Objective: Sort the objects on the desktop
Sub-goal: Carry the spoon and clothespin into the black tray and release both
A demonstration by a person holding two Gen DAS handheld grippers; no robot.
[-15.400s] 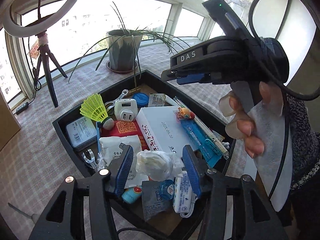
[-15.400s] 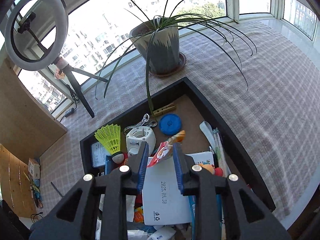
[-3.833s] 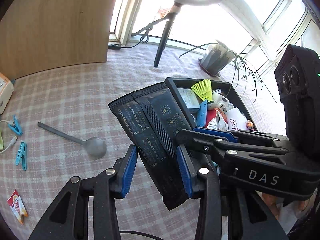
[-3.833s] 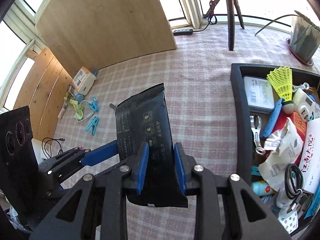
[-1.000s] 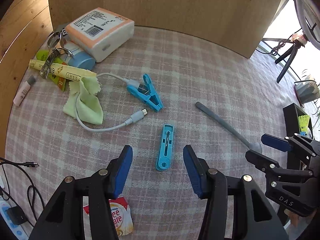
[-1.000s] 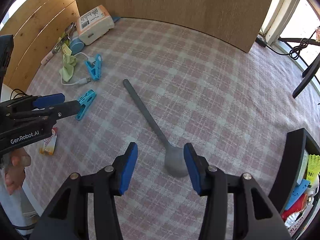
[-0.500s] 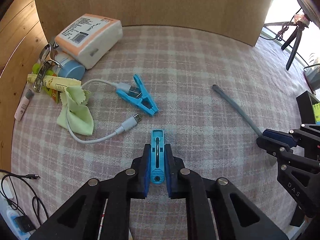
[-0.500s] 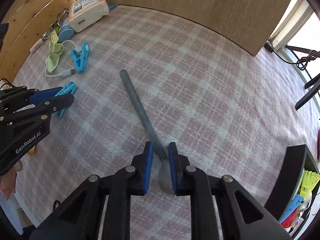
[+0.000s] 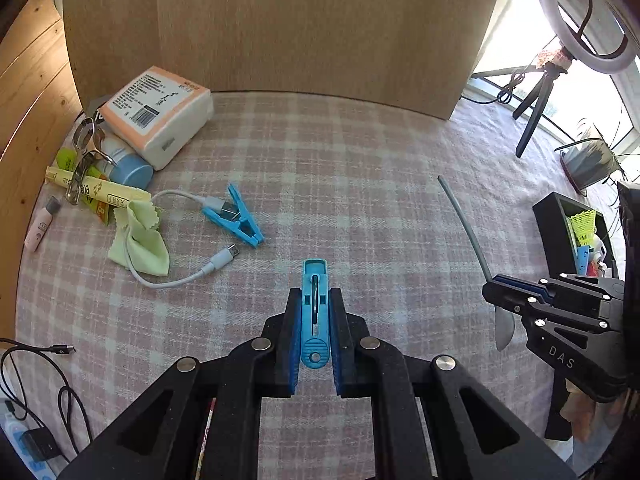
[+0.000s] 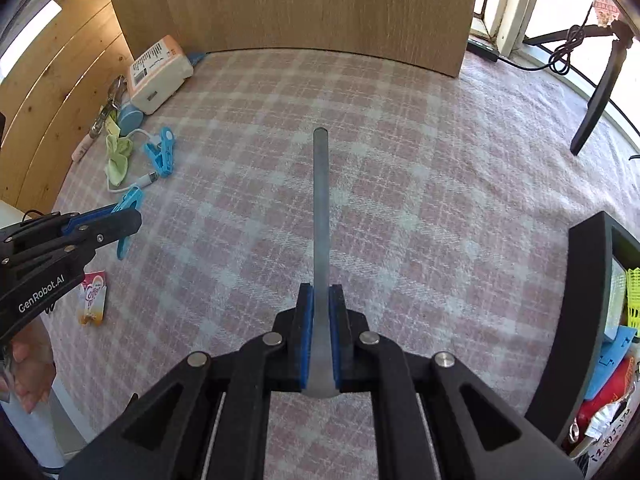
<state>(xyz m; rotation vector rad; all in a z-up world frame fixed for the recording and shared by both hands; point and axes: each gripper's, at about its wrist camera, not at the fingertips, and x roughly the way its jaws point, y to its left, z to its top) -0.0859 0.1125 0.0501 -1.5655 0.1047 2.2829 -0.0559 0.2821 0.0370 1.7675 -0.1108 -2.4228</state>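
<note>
Two blue clips show: the left gripper (image 9: 315, 336) pinches one (image 9: 315, 312) above mid-table, the other (image 9: 236, 220) lies by a white cable (image 9: 176, 276) near the table's left edge, while the right gripper (image 10: 321, 336), just closed, clamps the one grey spoon (image 10: 321, 216).

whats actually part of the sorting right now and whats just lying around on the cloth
In hand for the job:
- blue clothespin, clamped in the left gripper
- grey spoon, clamped in the right gripper
- black tray of mixed items

Lying about:
- second blue clothespin
- white USB cable
- green cloth
- tissue pack
- coffee sachet
</note>
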